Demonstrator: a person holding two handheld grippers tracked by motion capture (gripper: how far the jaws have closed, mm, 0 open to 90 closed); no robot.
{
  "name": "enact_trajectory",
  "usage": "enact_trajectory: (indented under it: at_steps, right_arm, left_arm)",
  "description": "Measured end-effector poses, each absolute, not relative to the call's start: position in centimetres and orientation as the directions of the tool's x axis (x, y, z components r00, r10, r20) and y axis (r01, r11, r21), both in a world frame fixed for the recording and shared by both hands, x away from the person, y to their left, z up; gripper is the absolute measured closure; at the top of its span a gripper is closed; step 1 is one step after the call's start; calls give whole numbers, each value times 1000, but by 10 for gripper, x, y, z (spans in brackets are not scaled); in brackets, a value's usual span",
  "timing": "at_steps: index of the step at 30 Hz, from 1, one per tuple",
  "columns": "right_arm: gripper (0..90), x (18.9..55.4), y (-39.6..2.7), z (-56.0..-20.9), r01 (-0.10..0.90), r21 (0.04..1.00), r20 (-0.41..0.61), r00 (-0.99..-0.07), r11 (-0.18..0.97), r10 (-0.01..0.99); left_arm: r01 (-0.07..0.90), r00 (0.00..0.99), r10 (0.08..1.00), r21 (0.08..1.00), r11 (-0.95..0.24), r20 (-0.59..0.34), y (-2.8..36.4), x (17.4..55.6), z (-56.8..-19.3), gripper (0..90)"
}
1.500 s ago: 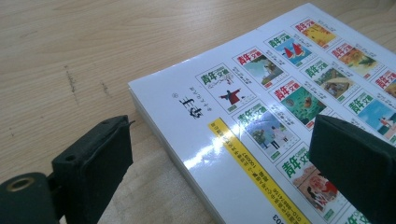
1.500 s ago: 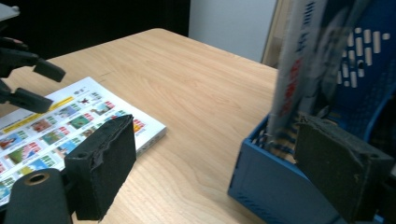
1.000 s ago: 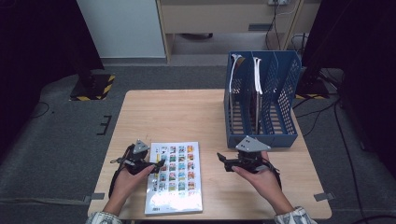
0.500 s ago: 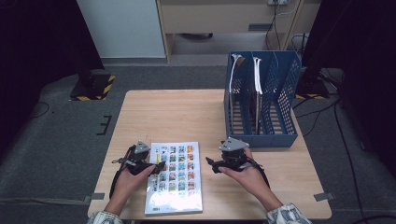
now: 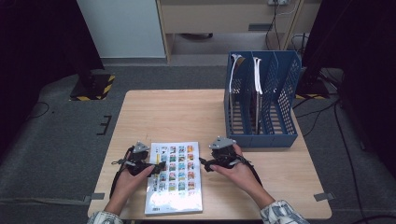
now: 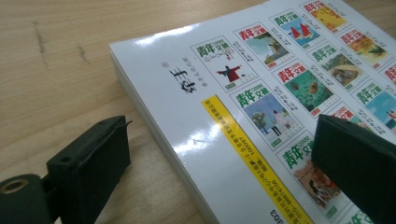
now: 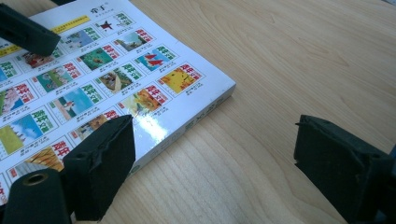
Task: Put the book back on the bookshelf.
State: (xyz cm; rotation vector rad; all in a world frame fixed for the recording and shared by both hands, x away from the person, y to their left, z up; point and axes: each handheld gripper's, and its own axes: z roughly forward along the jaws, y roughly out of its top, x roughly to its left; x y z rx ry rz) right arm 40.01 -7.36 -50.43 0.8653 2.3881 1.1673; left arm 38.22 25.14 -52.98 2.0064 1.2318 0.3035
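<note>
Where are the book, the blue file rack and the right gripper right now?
book (image 5: 175,179): high view, middle of its glossy cover.
blue file rack (image 5: 273,138): high view, its near front wall.
right gripper (image 7: 215,172): right gripper view, gap midway between its spread jaws.

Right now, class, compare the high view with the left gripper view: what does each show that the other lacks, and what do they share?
High view alone: the blue file rack with two books standing in it, both hands, the right gripper. Left gripper view alone: the book's page edge and yellow strip. Shared: the book flat on the wooden table, and the open left gripper straddling its edge.
</note>
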Motion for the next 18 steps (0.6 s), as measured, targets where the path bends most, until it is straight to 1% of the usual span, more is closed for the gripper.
enact_trajectory:
  at_steps: [7,11,16,18]
  right_arm:
    - [131,400,-70,-511,379,778,-56,-752,501,656]
    - [131,396,-74,-511,402,785,-21,-744,472,668]
    - [130,390,-74,-512,393,783,-29,-751,482,660]
    - [129,387,-73,-515,402,778,-17,-755,483,656]
  left_arm:
    - [671,507,842,696,-254,-182,252,382,-530,26]
    - [672,506,843,696,-254,-181,251,382,-530,25]
    - [678,497,848,692,-249,-182,251,381,-530,24]
    - [680,496,849,689,-251,-181,251,381,-529,24]
